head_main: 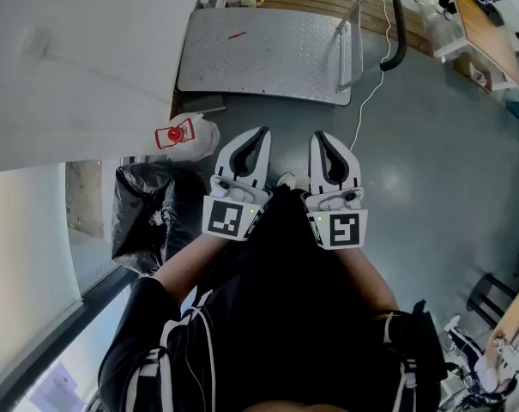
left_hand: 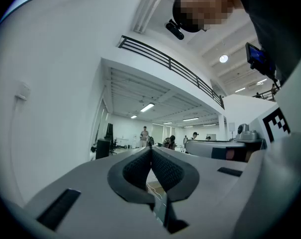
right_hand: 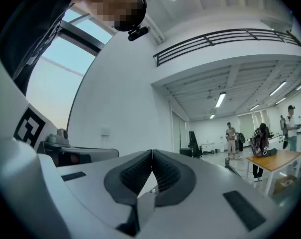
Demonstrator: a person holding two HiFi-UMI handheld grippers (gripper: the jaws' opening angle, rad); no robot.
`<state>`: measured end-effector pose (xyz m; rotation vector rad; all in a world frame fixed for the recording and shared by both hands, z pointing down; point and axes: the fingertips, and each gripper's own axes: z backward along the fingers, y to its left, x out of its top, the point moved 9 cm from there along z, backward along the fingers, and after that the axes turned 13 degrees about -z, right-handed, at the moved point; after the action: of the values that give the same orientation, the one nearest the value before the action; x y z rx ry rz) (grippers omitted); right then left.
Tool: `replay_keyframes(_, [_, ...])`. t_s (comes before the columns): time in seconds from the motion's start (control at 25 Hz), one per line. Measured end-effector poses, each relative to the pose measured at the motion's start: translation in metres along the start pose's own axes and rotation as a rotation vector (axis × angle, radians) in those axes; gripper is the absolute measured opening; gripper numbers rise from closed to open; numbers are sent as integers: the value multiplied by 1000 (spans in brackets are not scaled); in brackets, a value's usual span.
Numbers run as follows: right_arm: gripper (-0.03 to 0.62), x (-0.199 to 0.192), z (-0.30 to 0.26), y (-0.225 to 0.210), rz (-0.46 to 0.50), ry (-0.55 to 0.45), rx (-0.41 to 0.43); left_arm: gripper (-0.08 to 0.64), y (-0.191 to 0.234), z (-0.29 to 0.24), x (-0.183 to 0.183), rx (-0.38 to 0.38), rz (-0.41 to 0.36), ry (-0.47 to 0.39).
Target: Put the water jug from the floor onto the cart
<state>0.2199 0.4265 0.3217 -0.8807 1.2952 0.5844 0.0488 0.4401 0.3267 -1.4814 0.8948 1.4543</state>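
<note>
Left gripper (head_main: 259,134) and right gripper (head_main: 320,137), both clenched on nothing, are held level, side by side, ready to start. The water jug (head_main: 189,137) lies on the floor (head_main: 431,170) near the cart (head_main: 268,54), not yet lifted.

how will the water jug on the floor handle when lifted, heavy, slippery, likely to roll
The water jug looks bulky, so probably heavy if full; how full it is cannot be seen. Its smooth, rounded pale plastic likely slips in a pinch grip. Being round, it may roll if pushed over.
</note>
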Motion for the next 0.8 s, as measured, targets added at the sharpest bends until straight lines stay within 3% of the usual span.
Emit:
replay_keyframes(0.52, [20, 2, -4, -13, -38, 29, 56, 18, -6, -14, -1, 14, 7, -1])
replay_keyframes(0.8, [20, -8, 6, -31, -58, 59, 54, 18, -6, -5, -8, 125, 4, 14])
